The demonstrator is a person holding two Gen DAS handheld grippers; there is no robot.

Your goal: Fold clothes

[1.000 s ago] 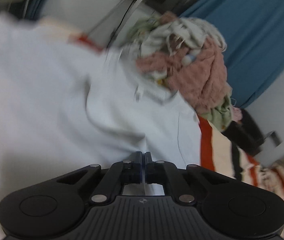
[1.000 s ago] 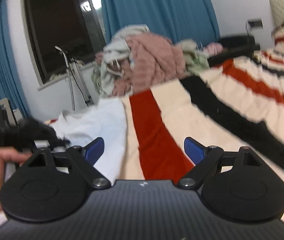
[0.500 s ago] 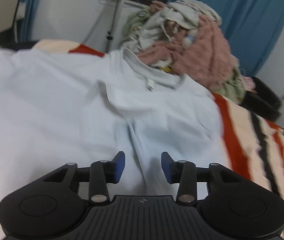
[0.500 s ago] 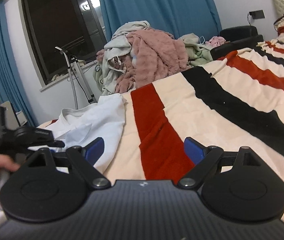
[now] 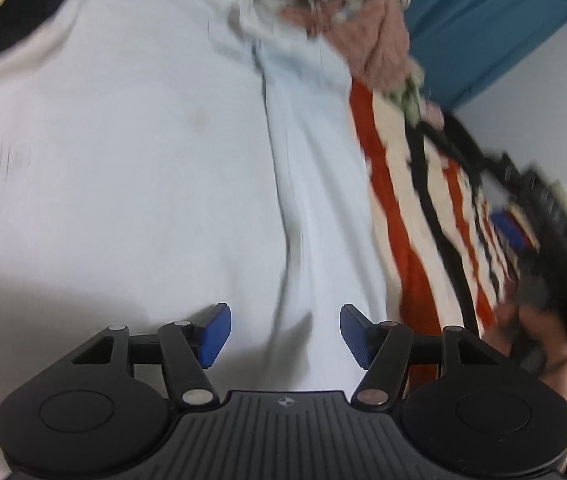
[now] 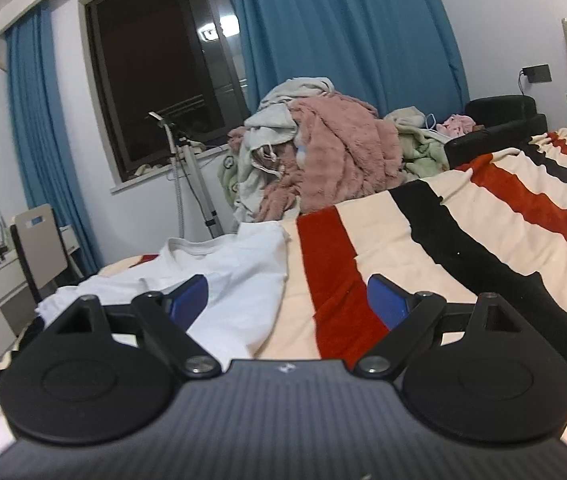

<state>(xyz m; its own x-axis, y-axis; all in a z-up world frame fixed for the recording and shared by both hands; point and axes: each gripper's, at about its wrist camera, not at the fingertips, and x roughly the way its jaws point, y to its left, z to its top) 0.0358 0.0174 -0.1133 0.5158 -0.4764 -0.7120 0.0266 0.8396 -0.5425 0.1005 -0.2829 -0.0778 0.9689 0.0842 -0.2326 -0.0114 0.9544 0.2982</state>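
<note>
Left wrist view motion-blurred, right wrist view sharp, indoor light, fisheye-bent edges

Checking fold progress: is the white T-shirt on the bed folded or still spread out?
Partly folded: the white T-shirt has one side lapped over, a lengthwise edge down its middle. Both grippers are open.

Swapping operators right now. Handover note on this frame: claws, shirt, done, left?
Left claw: open, empty, low over the white T-shirt; this view is motion-blurred.
Right claw: open, empty, over the striped bedspread at the shirt's edge.
Shirt: spread on the bed, collar toward the clothes pile by the window. A lengthwise ridge runs down it, apparently a side panel laid inward.
Done: shirt laid out, possibly a first side fold; the blur makes that uncertain.
Left: likely the remaining folds on this shirt, then the pile, which looks unsorted.
</note>
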